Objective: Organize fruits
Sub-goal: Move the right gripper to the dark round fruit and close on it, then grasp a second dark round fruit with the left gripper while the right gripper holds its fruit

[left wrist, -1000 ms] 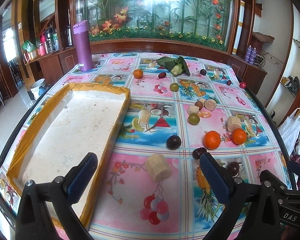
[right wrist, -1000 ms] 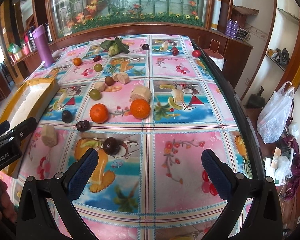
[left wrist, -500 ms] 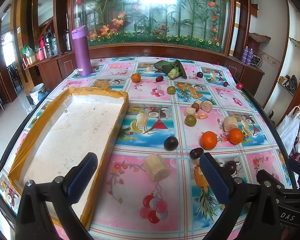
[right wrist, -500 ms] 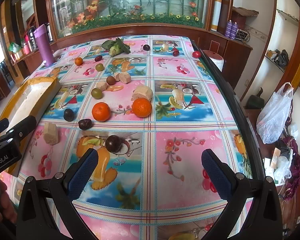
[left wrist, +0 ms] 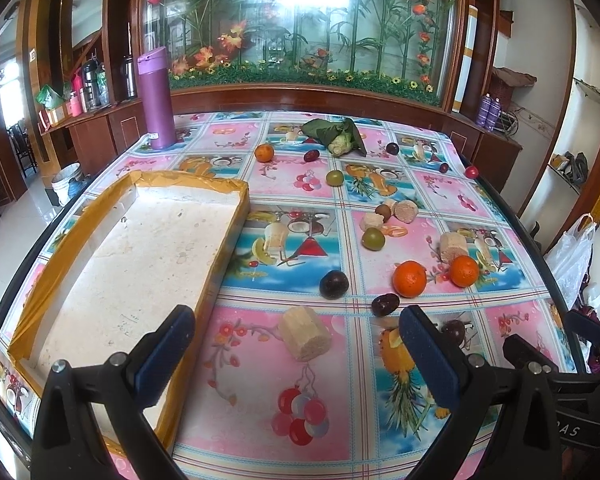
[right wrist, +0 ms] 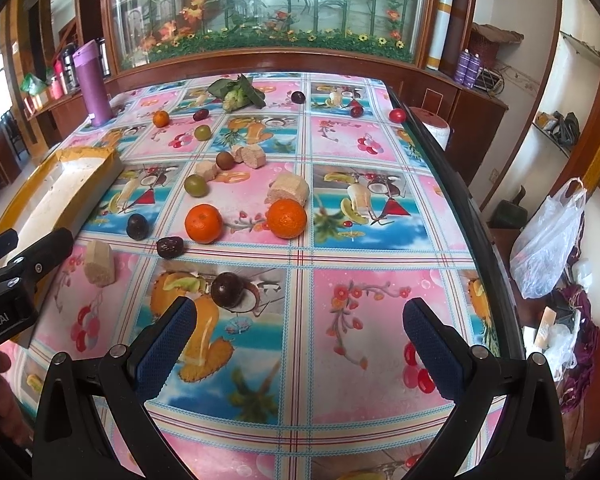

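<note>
Home dining rm: oilcloth table point(left wrist: 340, 200), flasks point(left wrist: 90, 84).

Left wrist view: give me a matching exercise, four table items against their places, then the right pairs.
Items:
1. purple flask
2. cauliflower
3. foam tray
4. beige cut chunk

Places:
A. between the open fingers of the left gripper
B. left part of the table
C. far left corner
D. far middle, wrapped in green leaves

Pairs: 1-C, 2-D, 3-B, 4-A
</note>
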`<state>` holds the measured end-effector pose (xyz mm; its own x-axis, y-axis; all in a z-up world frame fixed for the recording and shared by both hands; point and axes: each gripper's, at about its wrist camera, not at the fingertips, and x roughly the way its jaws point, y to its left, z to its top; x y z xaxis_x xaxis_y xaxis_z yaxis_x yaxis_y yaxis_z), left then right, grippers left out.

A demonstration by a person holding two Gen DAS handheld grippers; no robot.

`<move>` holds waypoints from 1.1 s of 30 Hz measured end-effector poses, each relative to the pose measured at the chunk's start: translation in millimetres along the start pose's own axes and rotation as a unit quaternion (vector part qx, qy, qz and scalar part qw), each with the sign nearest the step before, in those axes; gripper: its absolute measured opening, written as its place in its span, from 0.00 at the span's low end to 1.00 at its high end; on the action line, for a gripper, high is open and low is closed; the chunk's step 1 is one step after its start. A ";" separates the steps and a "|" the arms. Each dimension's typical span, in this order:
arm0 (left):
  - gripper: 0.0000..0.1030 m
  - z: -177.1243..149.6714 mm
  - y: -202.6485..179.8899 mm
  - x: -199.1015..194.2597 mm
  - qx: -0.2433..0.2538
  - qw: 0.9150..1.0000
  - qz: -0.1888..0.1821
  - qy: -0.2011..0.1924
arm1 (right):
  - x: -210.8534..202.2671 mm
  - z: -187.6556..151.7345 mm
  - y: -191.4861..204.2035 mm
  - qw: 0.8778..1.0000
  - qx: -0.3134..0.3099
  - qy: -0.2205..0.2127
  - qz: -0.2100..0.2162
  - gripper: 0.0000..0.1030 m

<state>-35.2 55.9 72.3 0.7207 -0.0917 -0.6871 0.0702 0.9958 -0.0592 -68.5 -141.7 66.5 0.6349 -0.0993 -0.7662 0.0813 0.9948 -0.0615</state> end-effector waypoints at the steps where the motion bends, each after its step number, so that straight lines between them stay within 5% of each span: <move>1: 1.00 0.1 1.1 1.0 0.001 1.000 0.001 0.002 | 0.9 0.1 -0.8 1.000 0.000 0.000 0.000 1.00; 14: 1.00 -1.0 20.7 9.9 0.016 0.999 0.040 0.024 | 21.5 2.1 7.2 0.997 -0.030 0.013 0.070 0.99; 28: 1.00 -10.9 13.6 7.8 0.070 0.996 0.050 0.025 | 64.6 2.8 30.4 0.986 -0.081 0.066 0.131 0.52; 30: 1.00 -10.2 12.4 10.4 0.068 0.996 0.041 0.033 | 65.0 3.7 32.0 0.986 -0.094 0.063 0.125 0.35; 33: 1.00 -9.3 7.1 14.0 0.069 0.996 0.034 0.040 | 64.0 4.0 31.8 0.983 -0.103 0.062 0.137 0.23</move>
<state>-31.0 61.8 55.5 0.6697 -0.0174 -0.7425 0.1213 0.9889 0.0862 -22.2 -116.5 18.0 0.5112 0.1644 -0.8436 -0.2458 0.9685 0.0398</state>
